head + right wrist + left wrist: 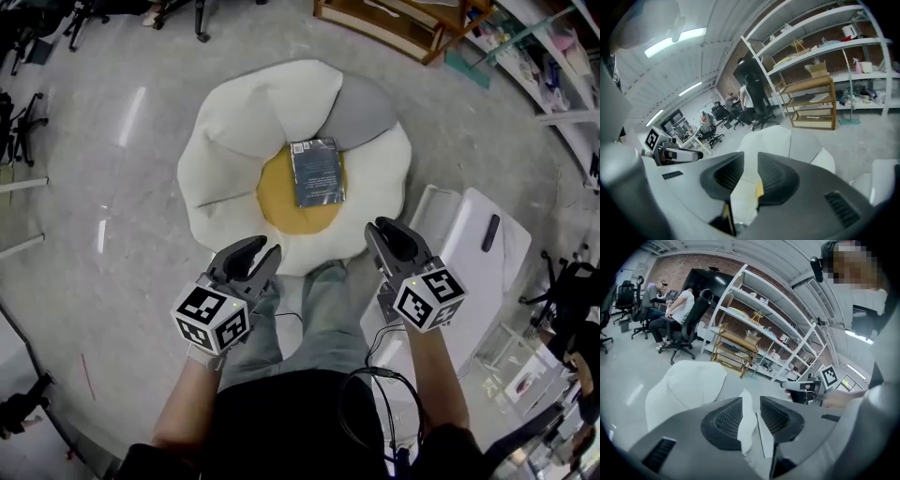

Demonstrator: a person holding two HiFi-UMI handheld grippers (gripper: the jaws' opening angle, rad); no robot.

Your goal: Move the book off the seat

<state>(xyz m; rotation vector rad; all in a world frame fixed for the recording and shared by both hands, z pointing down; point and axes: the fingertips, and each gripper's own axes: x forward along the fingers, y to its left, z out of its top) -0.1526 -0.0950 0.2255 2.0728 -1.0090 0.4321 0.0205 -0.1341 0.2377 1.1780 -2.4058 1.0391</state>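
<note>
Bottom of the head view: the person's legs in grey trousers (319, 319), standing on a pale floor (112, 234).

Left hand-held gripper (267, 253) is lower left of centre and right hand-held gripper (377, 232) lower right of centre. Both point up-frame toward the seat. In each gripper's own view the jaws stand a narrow gap apart with nothing between them, only cushion fabric showing beyond.

Seat (225, 159), centre of frame: a floor cushion shaped like a fried egg, with white lobes, one grey lobe at upper right and a round yellow middle (277, 197).

Book (317, 172) lies flat, dark cover up, on the right part of the yellow middle. Its top edge reaches toward the grey lobe, and it is well apart from both grippers.

A white moulded piece (478, 239) sits just right of the cushion.

Top of frame: a wooden rack (394, 23).
</note>
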